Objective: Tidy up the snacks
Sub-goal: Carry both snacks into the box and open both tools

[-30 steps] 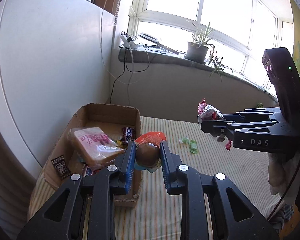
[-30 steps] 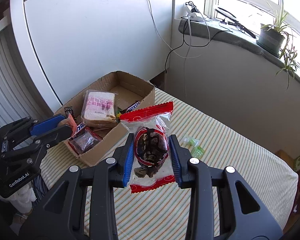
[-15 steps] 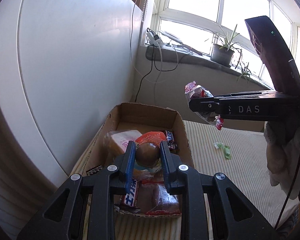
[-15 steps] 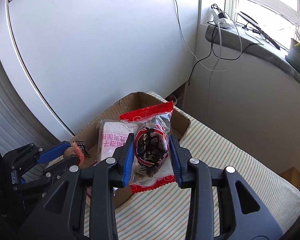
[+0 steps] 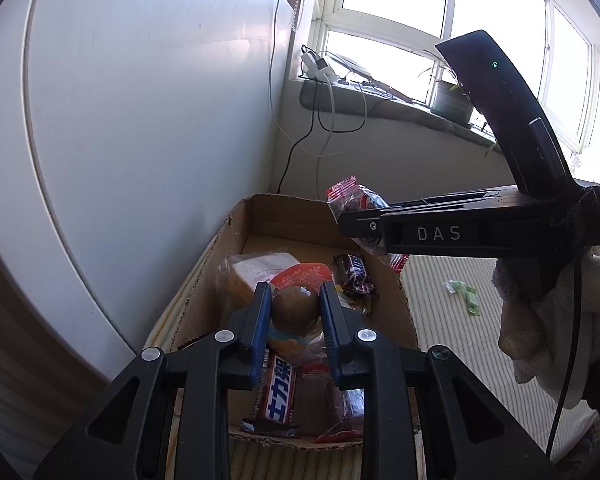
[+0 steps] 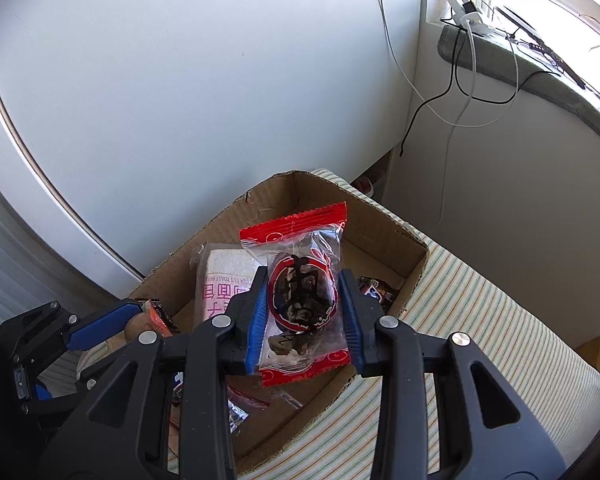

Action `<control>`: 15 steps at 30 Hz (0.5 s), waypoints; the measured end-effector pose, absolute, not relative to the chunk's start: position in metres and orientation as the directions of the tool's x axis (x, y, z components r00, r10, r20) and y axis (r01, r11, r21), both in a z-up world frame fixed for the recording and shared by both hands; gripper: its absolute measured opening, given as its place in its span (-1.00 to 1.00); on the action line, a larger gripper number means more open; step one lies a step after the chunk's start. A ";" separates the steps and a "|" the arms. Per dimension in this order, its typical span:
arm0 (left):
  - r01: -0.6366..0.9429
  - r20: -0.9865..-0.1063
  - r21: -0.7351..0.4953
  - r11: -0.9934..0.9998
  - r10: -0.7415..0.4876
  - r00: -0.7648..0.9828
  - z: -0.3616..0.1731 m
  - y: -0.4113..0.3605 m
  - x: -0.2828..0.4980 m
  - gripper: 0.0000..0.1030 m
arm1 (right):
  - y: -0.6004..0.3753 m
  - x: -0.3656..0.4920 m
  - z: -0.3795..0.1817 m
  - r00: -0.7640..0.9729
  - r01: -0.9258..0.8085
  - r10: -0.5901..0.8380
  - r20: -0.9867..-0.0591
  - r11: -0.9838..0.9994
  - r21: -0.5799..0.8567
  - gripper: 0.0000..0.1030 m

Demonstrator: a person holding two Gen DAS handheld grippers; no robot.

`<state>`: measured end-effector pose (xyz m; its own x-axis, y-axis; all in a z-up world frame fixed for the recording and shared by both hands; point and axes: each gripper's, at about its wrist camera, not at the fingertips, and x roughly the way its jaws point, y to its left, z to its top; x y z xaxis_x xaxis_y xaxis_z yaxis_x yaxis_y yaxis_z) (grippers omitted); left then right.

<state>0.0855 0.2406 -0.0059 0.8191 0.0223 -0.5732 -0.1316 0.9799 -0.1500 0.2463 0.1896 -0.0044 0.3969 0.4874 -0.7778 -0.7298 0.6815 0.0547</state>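
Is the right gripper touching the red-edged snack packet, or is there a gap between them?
Touching. In the right wrist view, the right gripper has both blue pads pressed against the sides of the red-edged snack packet, held above the cardboard box.

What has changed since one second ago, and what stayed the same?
Both claws carried their snacks from the striped table to above the cardboard box. The left claw holds the round brown snack, the right claw the red-edged packet. Grips, box contents and green wrapper are unchanged.
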 end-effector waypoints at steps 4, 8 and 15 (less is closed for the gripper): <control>-0.134 -0.578 -0.154 0.979 0.020 0.816 -0.009 0.241 0.085 -0.55 | 0.193 0.246 -0.011 0.395 -0.731 0.471 -0.789 0.681 0.041 -0.32; -0.132 -0.586 -0.137 0.982 0.027 0.810 -0.010 0.239 0.087 -0.55 | 0.193 0.247 -0.013 0.395 -0.731 0.467 -0.791 0.682 0.038 -0.32; -0.145 -0.585 -0.121 0.982 0.047 0.810 -0.008 0.238 0.085 -0.55 | 0.195 0.245 -0.011 0.399 -0.730 0.466 -0.790 0.683 0.034 -0.32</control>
<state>0.0852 0.2381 -0.0084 0.8096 0.0474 -0.5851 -0.1446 0.9821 -0.1206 0.2450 0.1951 -0.0106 0.3990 0.4661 -0.7896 -0.7300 0.6826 0.0341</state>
